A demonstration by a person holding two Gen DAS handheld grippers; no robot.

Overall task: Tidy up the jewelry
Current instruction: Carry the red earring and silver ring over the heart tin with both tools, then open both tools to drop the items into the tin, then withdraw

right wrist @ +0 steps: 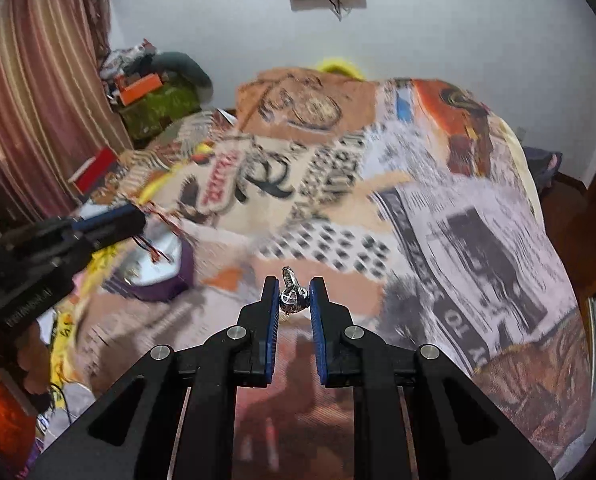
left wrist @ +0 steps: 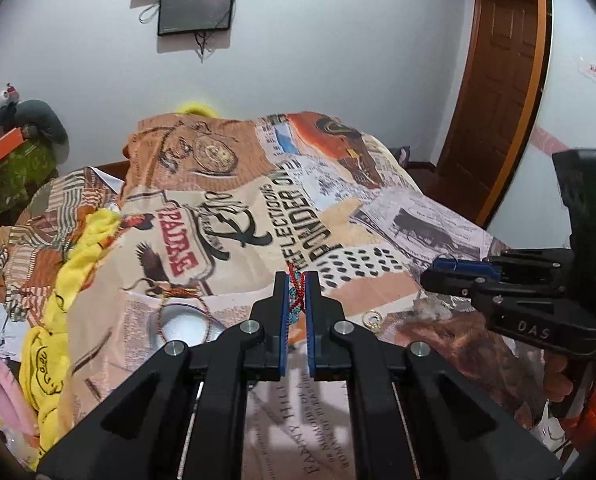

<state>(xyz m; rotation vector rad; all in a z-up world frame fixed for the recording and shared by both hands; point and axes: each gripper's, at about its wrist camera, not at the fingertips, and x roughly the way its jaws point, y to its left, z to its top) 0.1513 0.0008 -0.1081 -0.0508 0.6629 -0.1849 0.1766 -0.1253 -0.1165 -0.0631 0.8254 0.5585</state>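
From the left wrist camera, the left gripper is clenched on a red and teal beaded bracelet, pinched between its blue pads with a red loop poking out past the tips. Below and to its left, on the printed patchwork bedspread, sits a shallow white dish ringed by a thin red-brown cord bracelet. A small gold spiral earring lies on the cloth to the right. The right gripper reaches in from the right edge, tips closed on something small.

From the right wrist camera — blurred with motion — the right gripper grasps a small silver ring-like charm, upright between the pads, lifted clear of the bedspread. The dish, here showing a purple rim, lies well to the left and forward, just beside the left gripper, from which red threads dangle over it.

The dish looks like the collecting spot; the left hand is nearer, and the right must travel leftward across the bed.
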